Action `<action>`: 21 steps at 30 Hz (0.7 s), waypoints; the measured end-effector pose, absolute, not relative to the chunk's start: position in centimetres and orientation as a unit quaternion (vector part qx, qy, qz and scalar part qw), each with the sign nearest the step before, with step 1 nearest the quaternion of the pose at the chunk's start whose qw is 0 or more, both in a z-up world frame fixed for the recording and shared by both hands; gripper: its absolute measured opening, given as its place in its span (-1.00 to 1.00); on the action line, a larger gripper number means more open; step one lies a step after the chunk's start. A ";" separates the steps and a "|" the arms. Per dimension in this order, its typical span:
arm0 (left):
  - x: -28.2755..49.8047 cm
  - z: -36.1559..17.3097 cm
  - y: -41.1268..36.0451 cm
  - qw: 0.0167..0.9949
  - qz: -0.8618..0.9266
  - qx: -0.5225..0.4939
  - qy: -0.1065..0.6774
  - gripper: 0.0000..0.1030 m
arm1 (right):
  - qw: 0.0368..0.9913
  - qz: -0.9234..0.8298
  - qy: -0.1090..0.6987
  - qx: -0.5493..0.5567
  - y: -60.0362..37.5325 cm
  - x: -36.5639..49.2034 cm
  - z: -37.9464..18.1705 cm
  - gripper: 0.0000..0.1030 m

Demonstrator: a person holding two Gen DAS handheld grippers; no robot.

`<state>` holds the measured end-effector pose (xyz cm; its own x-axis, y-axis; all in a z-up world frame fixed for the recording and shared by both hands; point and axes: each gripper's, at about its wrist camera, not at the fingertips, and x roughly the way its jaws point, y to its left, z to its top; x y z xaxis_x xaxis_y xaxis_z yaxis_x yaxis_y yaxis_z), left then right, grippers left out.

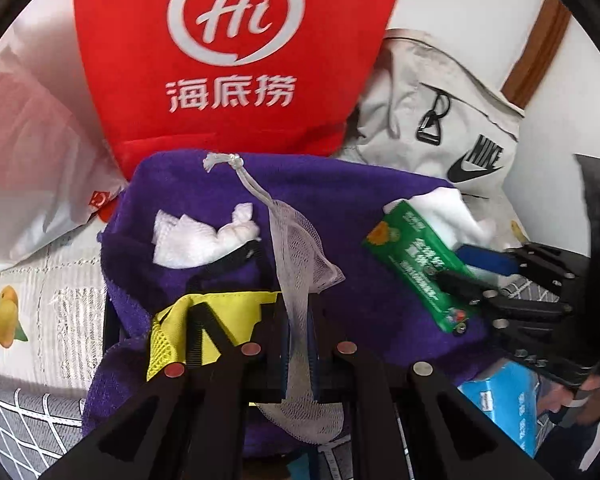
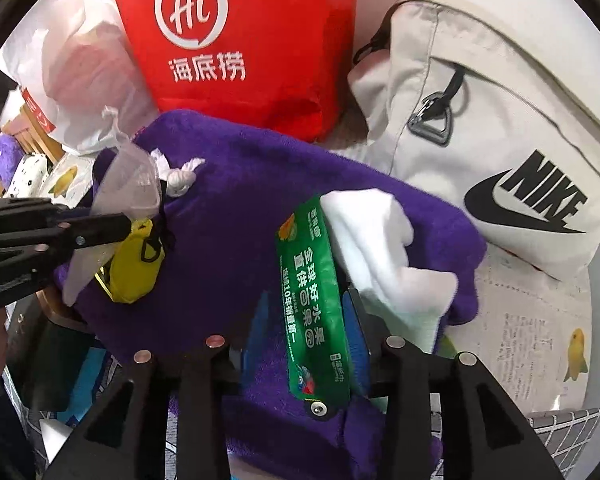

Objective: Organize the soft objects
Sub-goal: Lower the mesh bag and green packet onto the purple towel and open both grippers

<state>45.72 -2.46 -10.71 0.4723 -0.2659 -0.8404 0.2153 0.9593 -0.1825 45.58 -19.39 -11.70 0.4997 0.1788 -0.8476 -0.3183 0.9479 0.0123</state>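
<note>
White mesh bag and green pouch lie on the purple towel.

Purple towel, centre: mesh bag pinched in left gripper; green packet right; red bag far.

The towel under my tools is deep purple. On it lie a white mesh drawstring bag, a white crumpled tissue, a yellow pouch with black trim, and a green packet printed in white characters, with a white cloth beside it. Behind the towel stands a red bag with a white logo; right of that, a beige backpack with black lettering.
</note>
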 end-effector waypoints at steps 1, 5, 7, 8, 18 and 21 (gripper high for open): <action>45.8 -10.9 -2.3 0.858 -0.135 -0.027 0.495 -0.84 | 0.865 0.142 0.475 -0.071 -19.6 45.5 -11.3 -0.24; 46.3 -11.6 -2.1 0.854 -0.123 -0.027 0.504 -0.67 | 0.872 0.140 0.464 -0.067 -19.8 45.1 -10.4 -0.19; 46.3 -11.6 -2.2 0.855 -0.119 -0.026 0.504 -0.28 | 0.874 0.142 0.460 -0.068 -20.0 44.8 -9.9 -0.17; 46.3 -11.6 -2.2 0.855 -0.117 -0.026 0.504 -0.17 | 0.875 0.142 0.458 -0.070 -20.0 44.7 -9.7 -0.16; 45.9 -9.8 -1.5 0.863 -0.114 -0.051 0.489 0.28 | 0.878 0.144 0.449 -0.081 -19.2 44.0 -9.2 -0.15; 45.4 -8.8 -1.5 0.867 -0.117 -0.049 0.483 0.28 | 0.880 0.145 0.444 -0.080 -19.1 43.7 -8.6 -0.14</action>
